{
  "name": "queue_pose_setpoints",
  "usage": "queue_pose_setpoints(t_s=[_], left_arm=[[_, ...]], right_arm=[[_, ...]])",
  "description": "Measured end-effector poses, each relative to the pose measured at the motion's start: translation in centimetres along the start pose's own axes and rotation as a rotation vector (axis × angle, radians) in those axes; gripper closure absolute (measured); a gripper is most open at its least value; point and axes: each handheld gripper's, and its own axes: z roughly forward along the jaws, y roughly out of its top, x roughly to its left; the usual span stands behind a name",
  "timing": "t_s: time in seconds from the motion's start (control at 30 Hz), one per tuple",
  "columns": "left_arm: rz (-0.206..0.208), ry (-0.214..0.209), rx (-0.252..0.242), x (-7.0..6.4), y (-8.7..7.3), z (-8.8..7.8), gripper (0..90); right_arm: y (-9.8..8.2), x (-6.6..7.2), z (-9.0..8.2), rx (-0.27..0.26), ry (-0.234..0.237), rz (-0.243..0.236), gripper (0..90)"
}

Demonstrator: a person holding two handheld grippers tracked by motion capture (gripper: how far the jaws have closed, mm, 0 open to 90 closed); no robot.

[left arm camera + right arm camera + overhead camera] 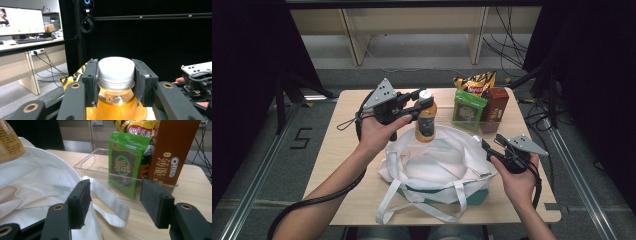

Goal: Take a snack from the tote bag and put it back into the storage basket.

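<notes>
The left gripper [424,106] has its fingers [90,82] clamped on either side of the white screw cap of a clear plastic bottle of orange juice with a dark label [426,123], so the bottle hangs upright from its neck above the far rim of a white cloth tote bag with long white straps [437,165]. The bag lies slumped and open-mouthed on the pale wooden worktop [347,150], over something teal that shows along its near edge; what is inside it cannot be made out. The right gripper [490,146] is held just beside the bag's right edge, its fingers [79,201] spread apart with nothing between them; in the right gripper view one white strap runs across the worktop beyond them. At the far right of the worktop stands a clear plastic tray [91,162], holding a green foil snack packet [469,110] upright against its near wall, a tall brown cardboard biscuit box [495,107] beside it on the right, and a yellow crisp bag [476,82] behind both.
</notes>
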Motion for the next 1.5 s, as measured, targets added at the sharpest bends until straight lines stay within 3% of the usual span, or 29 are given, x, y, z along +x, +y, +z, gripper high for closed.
queue_pose_setpoints(t_s=[0.13, 0.33, 0.37, 0.4, 0.63, 0.67, 0.77, 1.03, 1.27, 1.5], left_arm=[[0.002, -0.001, -0.004, 0.1, 0.3, 0.3, 58.9], [0.008, 0.001, -0.014, 0.5, 0.8, 0.8, 58.9], [0.008, 0.001, -0.016, 0.6, 0.9, 0.9, 58.9], [0.004, 0.002, -0.019, 0.6, 1.0, 1.0, 58.9], [0.008, 0.011, -0.027, 1.2, 1.4, 1.8, 58.9], [0.005, 0.012, -0.028, 1.3, 1.4, 1.9, 58.9], [0.004, 0.011, -0.025, 1.5, 1.5, 2.3, 58.9], [0.004, 0.005, -0.032, 1.4, 2.1, 3.0, 58.9], [0.008, 0.005, -0.042, 1.7, 2.7, 3.8, 58.9], [0.005, 0.020, -0.038, 2.4, 2.7, 4.6, 58.9]], right_arm=[[0.0, -0.2, 0.0, 0.002, 0.000, -0.006, 42.2], [0.1, 0.0, -0.1, 0.007, -0.002, 0.023, 42.2], [0.1, -0.2, 0.0, -0.002, -0.003, -0.011, 42.2], [0.0, -0.2, 0.0, 0.001, 0.000, -0.012, 42.2], [0.1, 0.0, -0.1, 0.003, -0.002, 0.012, 42.2], [0.1, -0.2, -0.1, -0.005, 0.005, -0.013, 42.2], [0.1, 0.0, -0.2, 0.003, 0.001, 0.020, 42.2], [0.0, -0.3, 0.0, -0.007, 0.003, -0.014, 42.2], [0.1, -0.1, -0.2, -0.003, -0.003, 0.019, 42.2], [0.0, -0.3, -0.1, -0.011, -0.006, 0.006, 42.2]])
